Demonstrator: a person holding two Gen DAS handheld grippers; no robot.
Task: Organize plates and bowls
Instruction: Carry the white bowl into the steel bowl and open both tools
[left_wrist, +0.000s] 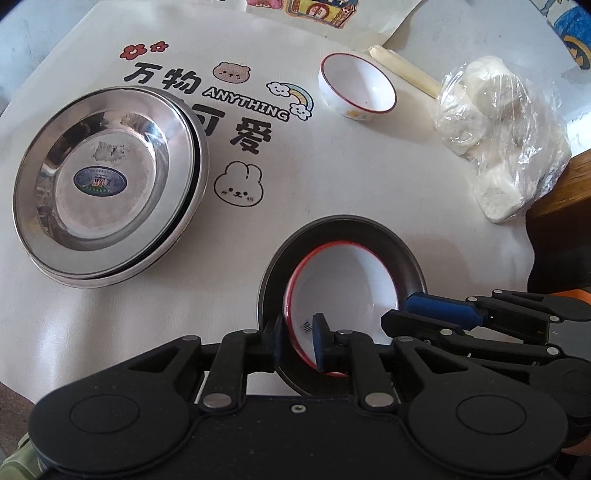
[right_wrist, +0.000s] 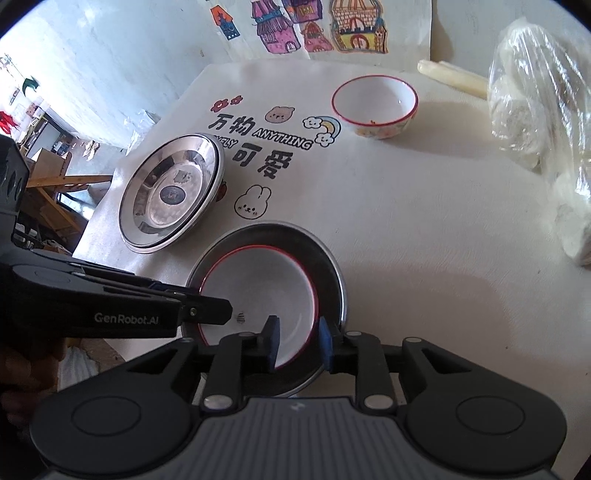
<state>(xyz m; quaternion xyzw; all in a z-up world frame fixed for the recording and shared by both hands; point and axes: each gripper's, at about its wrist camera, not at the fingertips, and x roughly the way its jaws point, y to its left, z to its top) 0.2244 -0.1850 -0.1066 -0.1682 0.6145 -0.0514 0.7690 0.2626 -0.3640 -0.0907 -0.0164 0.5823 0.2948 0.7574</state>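
on the near desk (right_wrist: 424, 229), a red-rimmed white bowl (right_wrist: 258, 295) sits in a dark plate (right_wrist: 325, 266). the left gripper (left_wrist: 298, 345) and right gripper (right_wrist: 298, 345) straddle the bowl's rim, jaws slightly open, pads apart. stacked steel plates (left_wrist: 107, 184) lie left; another bowl (left_wrist: 356, 86) far right.

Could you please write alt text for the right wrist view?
The right gripper hangs with jaws straddling the rim of a red-rimmed white bowl nested in a steel plate. The left gripper reaches in opposite; stacked steel plates and another bowl lie beyond.
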